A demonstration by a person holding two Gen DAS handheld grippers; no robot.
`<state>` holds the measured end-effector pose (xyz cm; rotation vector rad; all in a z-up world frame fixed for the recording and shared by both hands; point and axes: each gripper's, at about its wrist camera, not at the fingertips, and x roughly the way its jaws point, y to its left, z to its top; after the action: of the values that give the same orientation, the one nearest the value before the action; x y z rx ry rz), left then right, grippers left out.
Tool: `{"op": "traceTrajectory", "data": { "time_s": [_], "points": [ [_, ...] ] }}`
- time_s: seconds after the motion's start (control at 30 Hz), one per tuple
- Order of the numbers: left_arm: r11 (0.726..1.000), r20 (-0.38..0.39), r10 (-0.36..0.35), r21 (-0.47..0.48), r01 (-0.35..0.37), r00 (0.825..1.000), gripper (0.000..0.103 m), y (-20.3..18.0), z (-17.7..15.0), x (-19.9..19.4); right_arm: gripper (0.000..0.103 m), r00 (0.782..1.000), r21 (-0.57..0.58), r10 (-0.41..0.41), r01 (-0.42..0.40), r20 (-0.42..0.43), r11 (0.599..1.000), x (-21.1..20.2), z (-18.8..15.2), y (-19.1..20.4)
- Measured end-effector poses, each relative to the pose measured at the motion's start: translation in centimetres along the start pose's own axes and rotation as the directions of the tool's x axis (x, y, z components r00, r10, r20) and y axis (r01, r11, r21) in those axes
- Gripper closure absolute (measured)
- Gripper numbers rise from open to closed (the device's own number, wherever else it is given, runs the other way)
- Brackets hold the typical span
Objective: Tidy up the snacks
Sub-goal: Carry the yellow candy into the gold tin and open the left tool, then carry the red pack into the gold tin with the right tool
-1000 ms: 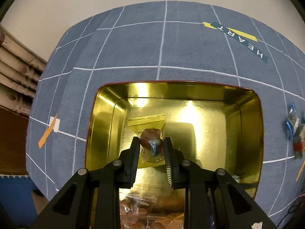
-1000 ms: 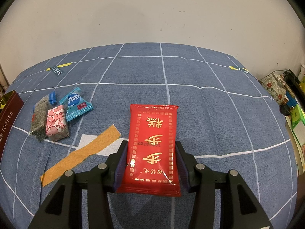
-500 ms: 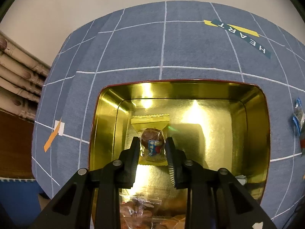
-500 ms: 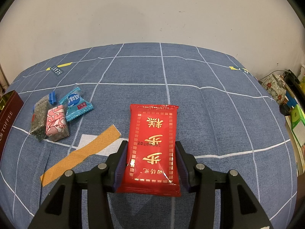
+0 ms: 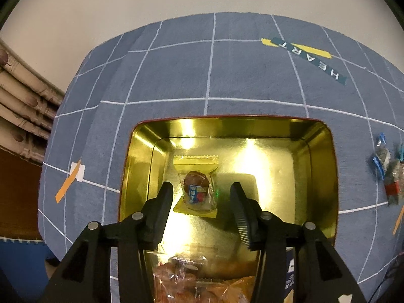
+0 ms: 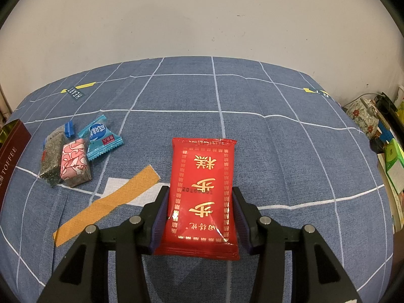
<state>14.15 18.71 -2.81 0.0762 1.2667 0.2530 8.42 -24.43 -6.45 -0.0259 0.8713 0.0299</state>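
Left wrist view: looks down into a shiny gold tin [image 5: 320,166] on a blue cloth [image 5: 176,75] with white lines.
Left gripper [image 5: 202,199]: hangs over the tin, jaws opening, with a gap on each side of the candy.
Wrapped candy [image 5: 196,192]: small brown sweet in a clear and yellow wrapper, lying on the tin floor, between the two fingers but not touched by them.
More snacks [image 5: 186,277]: clear and orange wrappers at the near end of the tin, partly hidden behind the gripper.
Label on the cloth [image 5: 310,55]: dark strip with the word HEART, past the far right corner of the tin.
Right wrist view: shows the same blue cloth, with the dark red side of the tin [image 6: 11,156] at the far left edge.
Right gripper [image 6: 199,212]: pinches a red packet from both sides, pads pressed flat on its long edges.
Red packet [image 6: 203,192]: flat, with gold letters and a gold border, its far end sticking out past the fingertips, well to the right of the tin.
Loose snacks: a grey speckled bar [image 6: 51,157], a pink patterned block [image 6: 74,161] and a light blue candy [image 6: 101,137], lying close together just right of the tin.
Orange tape strip [image 6: 108,205]: stuck on the cloth, between the loose snacks and the red packet.
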Motion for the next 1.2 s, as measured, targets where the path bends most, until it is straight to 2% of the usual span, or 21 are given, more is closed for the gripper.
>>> {"op": "traceTrajectory", "data": {
  "time_s": [0.27, 0.4, 0.6, 0.77, 0.9, 1.2],
  "points": [
    [1.000, 0.092, 0.007, -0.008, -0.006, 0.996, 0.057, 0.4, -0.8, -3.4, 0.054, 1.000, -0.001, 0.000, 0.000, 0.000, 1.000, 0.0, 0.0, 0.0],
    [1.000, 0.145, 0.007, -0.024, -0.004, 0.989, 0.048, 0.5, -2.4, -5.6, 0.054, 1.000, -0.001, 0.000, 0.000, 0.000, 1.000, 0.0, 0.0, 0.0],
    [0.998, 0.177, -0.021, -0.049, 0.030, 0.984, 0.047, 1.5, -4.8, -7.7, 0.054, 1.000, 0.001, 0.003, -0.003, -0.017, 1.000, 0.1, 0.3, -0.2],
    [0.995, 0.184, -0.026, -0.090, 0.043, 0.983, 0.045, 3.0, -6.6, -8.2, 0.054, 0.994, -0.004, 0.012, -0.013, -0.113, 1.000, 0.7, 1.6, -0.5],
    [0.993, 0.189, -0.008, -0.114, 0.030, 0.982, 0.044, 3.8, -7.9, -8.4, 0.054, 0.979, -0.009, 0.010, -0.012, -0.202, 1.000, 1.4, 2.9, -0.8],
    [0.984, 0.212, 0.006, -0.175, 0.031, 0.977, 0.039, 6.4, -9.9, -8.9, 0.051, 0.927, -0.007, 0.005, -0.008, -0.374, 1.000, 2.8, 4.8, -1.3]
  ]
}}
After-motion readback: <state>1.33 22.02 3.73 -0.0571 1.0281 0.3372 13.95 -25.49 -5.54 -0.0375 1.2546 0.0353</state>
